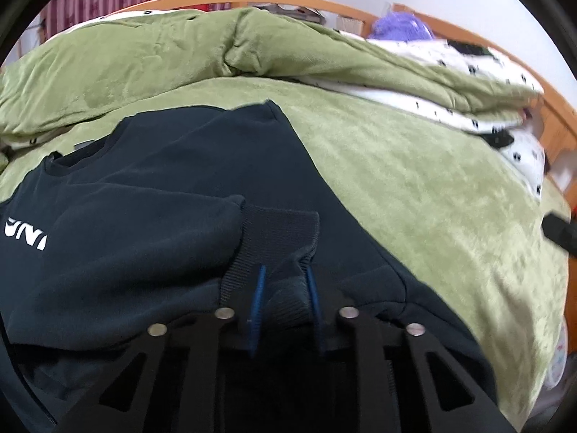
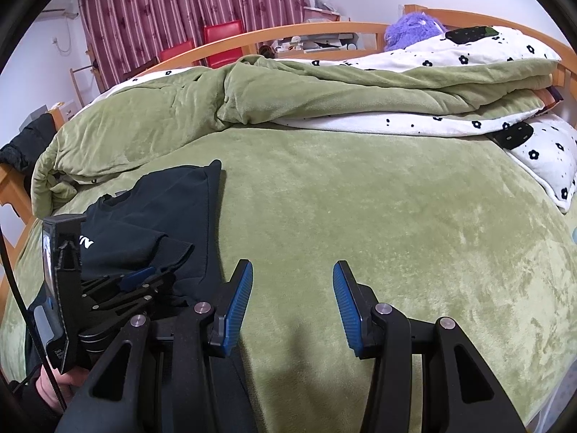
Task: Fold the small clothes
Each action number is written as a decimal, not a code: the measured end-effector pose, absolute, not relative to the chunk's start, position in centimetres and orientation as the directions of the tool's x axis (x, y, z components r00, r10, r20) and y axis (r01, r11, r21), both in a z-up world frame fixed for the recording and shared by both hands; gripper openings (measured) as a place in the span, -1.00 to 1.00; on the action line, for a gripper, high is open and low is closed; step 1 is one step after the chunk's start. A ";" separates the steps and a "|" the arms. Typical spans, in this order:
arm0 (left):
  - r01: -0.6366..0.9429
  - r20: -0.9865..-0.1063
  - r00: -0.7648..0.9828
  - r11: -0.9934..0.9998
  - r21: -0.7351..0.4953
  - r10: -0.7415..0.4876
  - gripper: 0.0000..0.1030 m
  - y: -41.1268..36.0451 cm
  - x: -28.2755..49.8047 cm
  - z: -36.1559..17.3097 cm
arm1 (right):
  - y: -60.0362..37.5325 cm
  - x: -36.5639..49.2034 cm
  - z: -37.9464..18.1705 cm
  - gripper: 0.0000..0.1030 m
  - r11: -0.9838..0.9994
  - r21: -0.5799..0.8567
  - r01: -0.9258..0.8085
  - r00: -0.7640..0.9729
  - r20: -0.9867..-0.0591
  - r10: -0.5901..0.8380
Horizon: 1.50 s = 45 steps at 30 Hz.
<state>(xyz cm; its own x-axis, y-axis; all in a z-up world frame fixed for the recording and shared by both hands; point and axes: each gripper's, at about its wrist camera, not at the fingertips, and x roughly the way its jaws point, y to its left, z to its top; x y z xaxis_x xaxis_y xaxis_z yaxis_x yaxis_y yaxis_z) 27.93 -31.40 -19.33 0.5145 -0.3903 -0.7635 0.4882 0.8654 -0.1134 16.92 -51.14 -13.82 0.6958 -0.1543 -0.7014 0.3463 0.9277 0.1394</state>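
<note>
A dark sweatshirt (image 1: 173, 166) with white letters on its chest lies on the green blanket (image 1: 414, 187), one sleeve folded across the body. My left gripper (image 1: 285, 281) is shut on that sleeve's ribbed cuff (image 1: 285, 231), with bunched fabric pinched between the blue pads. In the right wrist view the sweatshirt (image 2: 155, 209) sits at the left with the left gripper (image 2: 144, 274) on it, a hand behind it at the lower left. My right gripper (image 2: 292, 274) stands open over bare blanket (image 2: 396, 216) to the right of the garment, nothing between its fingers.
A rolled green quilt (image 2: 252, 101) and a white flowered duvet (image 2: 468, 57) are piled across the far side of the bed. A purple plush toy (image 2: 411, 29) sits by the wooden bed rail (image 2: 288, 34). Red chairs (image 2: 223, 41) and a striped curtain stand beyond.
</note>
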 end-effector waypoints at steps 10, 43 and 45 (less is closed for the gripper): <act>0.344 -0.647 0.659 0.919 -0.195 -0.384 -0.73 -22.1 29.6 -12.7 | -49.3 17.2 -12.6 -0.11 0.940 0.132 0.314 0.716 -0.684 -0.143; -0.114 -0.755 0.654 0.979 -0.169 -0.054 -0.66 6.8 32.1 -17.1 | -34.9 24.2 -18.0 -0.11 0.985 -0.132 0.112 0.622 -0.763 -0.173; -0.094 -0.752 0.656 0.981 -0.169 -0.067 -0.66 6.6 32.1 -17.1 | -34.8 24.6 -18.8 -0.11 0.983 -0.143 0.113 0.607 -0.773 -0.183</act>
